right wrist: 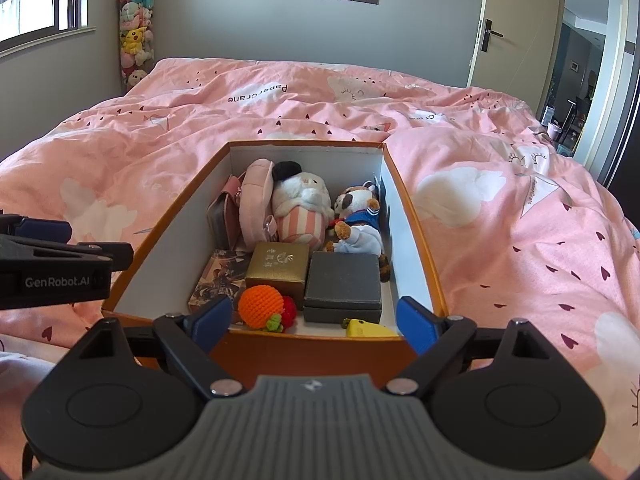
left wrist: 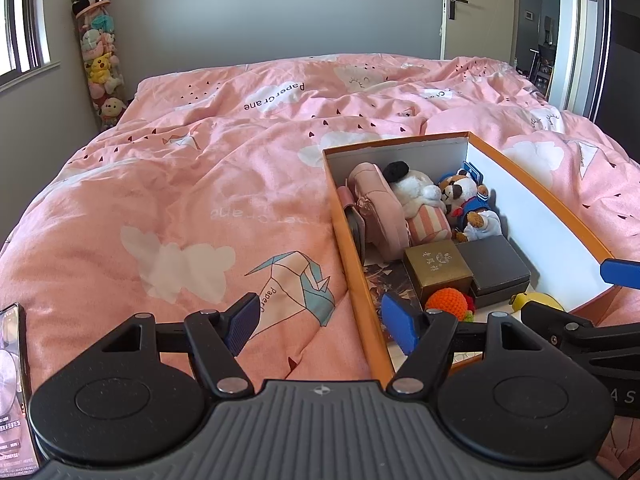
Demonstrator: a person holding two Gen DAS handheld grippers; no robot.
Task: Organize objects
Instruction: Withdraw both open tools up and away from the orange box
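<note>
An open orange box (right wrist: 312, 354) with white inner walls (left wrist: 540, 216) lies on the pink duvet. It holds a pink bag (right wrist: 256, 204), a white plush in a striped cup (right wrist: 300, 204), a bear in a blue sailor suit (right wrist: 356, 216), a gold case (right wrist: 278, 266), a dark grey case (right wrist: 344, 284), an orange crocheted ball (right wrist: 260, 306) and a small yellow item (right wrist: 366, 328). My right gripper (right wrist: 314, 322) stands open over the box's near wall, nothing between its pads. My left gripper (left wrist: 322, 324) is open at the box's near left corner, holding nothing.
The pink duvet (left wrist: 180, 200) covers the whole bed. A phone (left wrist: 12, 380) lies at the near left edge. A tall column of plush toys (right wrist: 136, 32) stands in the far left corner by the window. A door (right wrist: 516, 32) stands open at the far right.
</note>
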